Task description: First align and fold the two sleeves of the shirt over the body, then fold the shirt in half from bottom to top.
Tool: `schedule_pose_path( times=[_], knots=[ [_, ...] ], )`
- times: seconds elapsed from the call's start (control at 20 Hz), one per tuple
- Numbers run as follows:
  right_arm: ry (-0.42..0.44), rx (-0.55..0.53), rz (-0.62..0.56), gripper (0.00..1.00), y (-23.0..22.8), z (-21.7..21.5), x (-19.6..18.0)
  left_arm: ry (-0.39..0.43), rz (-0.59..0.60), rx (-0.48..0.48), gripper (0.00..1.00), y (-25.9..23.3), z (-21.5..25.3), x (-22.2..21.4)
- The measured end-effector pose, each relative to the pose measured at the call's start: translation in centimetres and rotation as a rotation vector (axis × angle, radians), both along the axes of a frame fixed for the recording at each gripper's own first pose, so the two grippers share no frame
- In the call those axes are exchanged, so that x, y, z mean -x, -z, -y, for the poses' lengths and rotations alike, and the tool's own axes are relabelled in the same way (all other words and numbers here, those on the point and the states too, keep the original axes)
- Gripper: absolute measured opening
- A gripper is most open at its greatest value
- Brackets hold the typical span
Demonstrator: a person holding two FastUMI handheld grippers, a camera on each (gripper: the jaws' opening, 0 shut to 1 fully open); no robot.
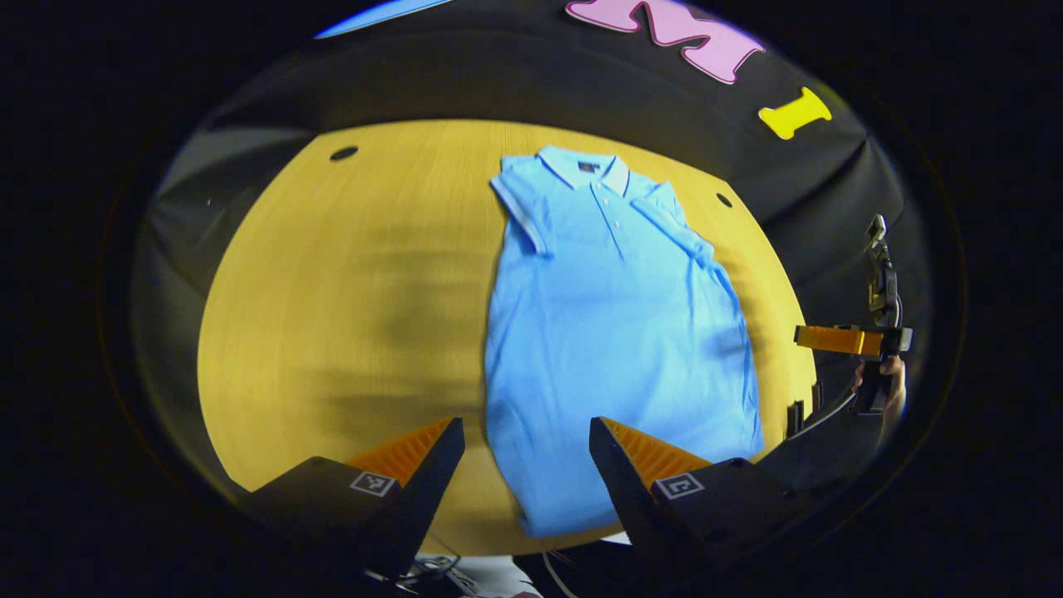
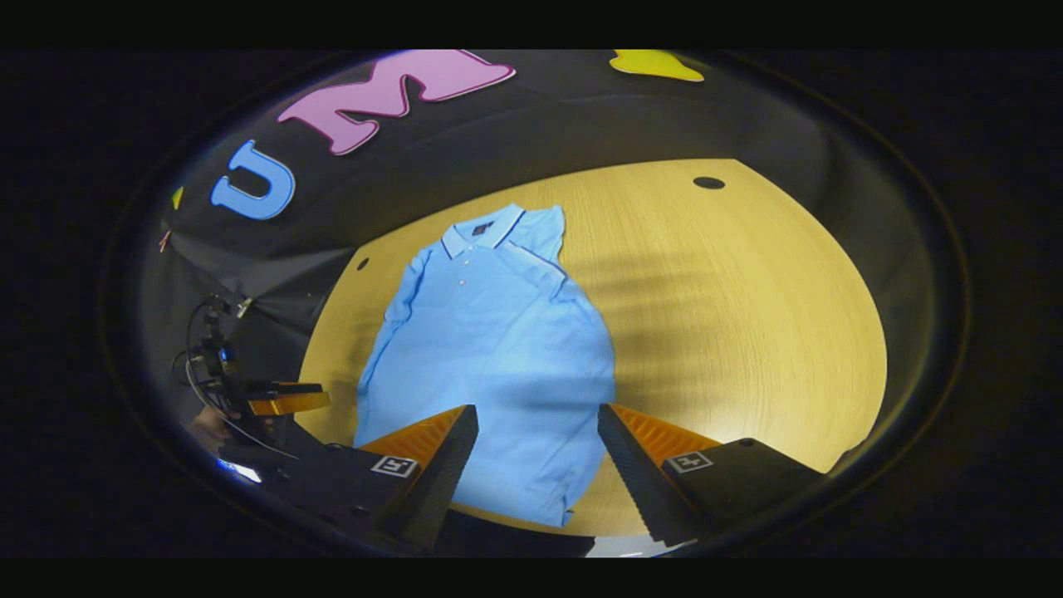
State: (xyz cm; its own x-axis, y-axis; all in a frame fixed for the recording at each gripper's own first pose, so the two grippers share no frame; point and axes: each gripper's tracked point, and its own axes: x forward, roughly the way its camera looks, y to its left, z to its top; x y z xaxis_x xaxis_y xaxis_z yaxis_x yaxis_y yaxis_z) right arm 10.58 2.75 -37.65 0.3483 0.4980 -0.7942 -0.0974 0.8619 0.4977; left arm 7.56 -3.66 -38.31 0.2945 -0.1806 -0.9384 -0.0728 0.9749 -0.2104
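1. On the yellow wooden table (image 1: 349, 274) a light blue polo shirt (image 1: 610, 332) lies flat, collar (image 1: 581, 166) toward the far black cloth wall (image 1: 515, 75), hem toward the near edge.
2. Both short sleeves look folded in over the body: left sleeve (image 1: 525, 214) and right sleeve (image 1: 677, 224) each lie on the chest panel beside the button placket. The shirt is not yet folded bottom to top; the hem lies at the near table edge.
3. Left gripper (image 1: 525, 465): fingers spread wide, nothing between them. It hovers above the near table edge, over the hem's left corner. Contact with the cloth: none visible.
4. Right gripper (image 2: 536, 453): fingers likewise spread apart, holding nothing, hovering above the shirt's lower part in the right gripper view, where the shirt (image 2: 498, 357) runs diagonally up to the collar.
5. In the left gripper view the right gripper (image 1: 839, 339) also appears far off at the right, held by a hand (image 1: 889, 390), off the table's side.
6. Two dark round holes (image 1: 343, 153) sit in the table top near the far corners, apart from the shirt.
7. Soft shadows cross the bare wood.
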Motion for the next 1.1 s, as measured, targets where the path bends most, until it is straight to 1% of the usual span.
schedule_pose_path(
  times=[0.1, 0.2, 0.3, 0.5, 0.65, 0.75, 0.8, 0.85, 0.9, 0.95, 1.0, 1.05, 1.1],
  knots=[
    [-0.014, 0.037, -0.042, 0.93, 1.1, 0.1, 2.5, -0.009, -0.045, -0.014, 0.98, 1.6, 0.7, 3.3],
    [-0.020, 0.077, -0.098, 0.92, 2.3, 0.4, 5.5, -0.027, -0.090, 0.005, 0.98, 2.6, 1.8, 5.8],
    [-0.030, 0.101, -0.160, 0.92, 3.5, 0.1, 8.4, -0.054, -0.117, 0.023, 0.98, 3.5, 2.5, 6.8],
    [-0.035, 0.098, -0.274, 0.92, 5.6, -1.0, 13.1, -0.105, -0.177, 0.041, 0.98, 4.9, 2.8, 8.7],
    [0.006, 0.071, -0.332, 0.92, 6.8, -1.3, 13.9, -0.101, -0.186, 0.042, 0.98, 5.2, 2.4, 9.0],
    [0.046, 0.035, -0.348, 0.92, 7.2, -1.3, 13.4, -0.105, -0.185, 0.049, 0.96, 5.3, 2.4, 8.6],
    [0.061, 0.014, -0.354, 0.84, 7.0, -1.4, 13.1, -0.102, -0.193, 0.054, 0.97, 5.4, 2.5, 8.5],
    [0.059, -0.011, -0.362, 0.88, 6.9, -2.0, 13.2, -0.100, -0.197, 0.060, 0.96, 5.4, 2.8, 8.4],
    [0.048, -0.037, -0.365, 0.87, 6.9, -2.7, 13.2, -0.101, -0.192, 0.080, 0.95, 5.6, 3.3, 8.2],
    [0.036, -0.064, -0.371, 0.83, 6.9, -3.5, 13.4, -0.107, -0.194, 0.117, 0.95, 5.9, 4.3, 8.1],
    [0.020, -0.098, -0.381, 0.77, 7.2, -4.7, 13.6, -0.116, -0.202, 0.137, 0.67, 6.5, 5.0, 8.4],
    [0.004, -0.146, -0.409, 0.59, 7.4, -5.7, 14.4, -0.118, -0.215, 0.190, 0.40, 6.2, 6.1, 8.7],
    [-0.003, -0.246, -0.443, 0.31, 7.1, -7.2, 14.8, -0.114, -0.244, 0.223, 0.12, 6.4, 7.1, 9.0]
  ],
)
